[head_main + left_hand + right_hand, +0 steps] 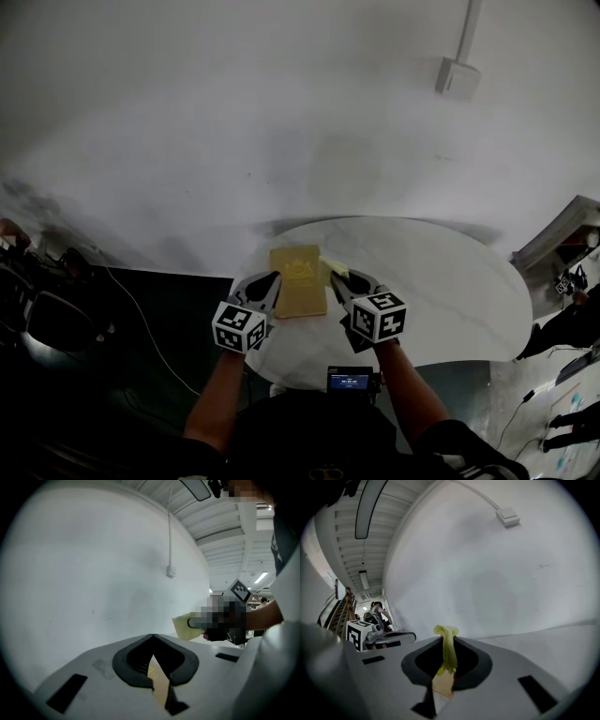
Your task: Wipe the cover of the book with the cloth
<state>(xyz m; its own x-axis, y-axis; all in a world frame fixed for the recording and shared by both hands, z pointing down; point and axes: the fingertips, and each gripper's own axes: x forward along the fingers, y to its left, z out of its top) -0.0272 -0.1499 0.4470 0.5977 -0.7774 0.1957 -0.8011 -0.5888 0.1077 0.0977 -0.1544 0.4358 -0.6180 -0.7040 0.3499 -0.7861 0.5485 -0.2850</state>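
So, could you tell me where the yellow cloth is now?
The yellow cloth is pinched in the right gripper, by the far right corner of the tan book on the round white table, near the head view's centre.

Flat tan book (299, 281), bunched yellow cloth (334, 265)

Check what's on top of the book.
The book shows a mostly bare cover. The cloth, pinched in the right gripper, overhangs its right edge; contact unclear. The left gripper hides part of its left edge.
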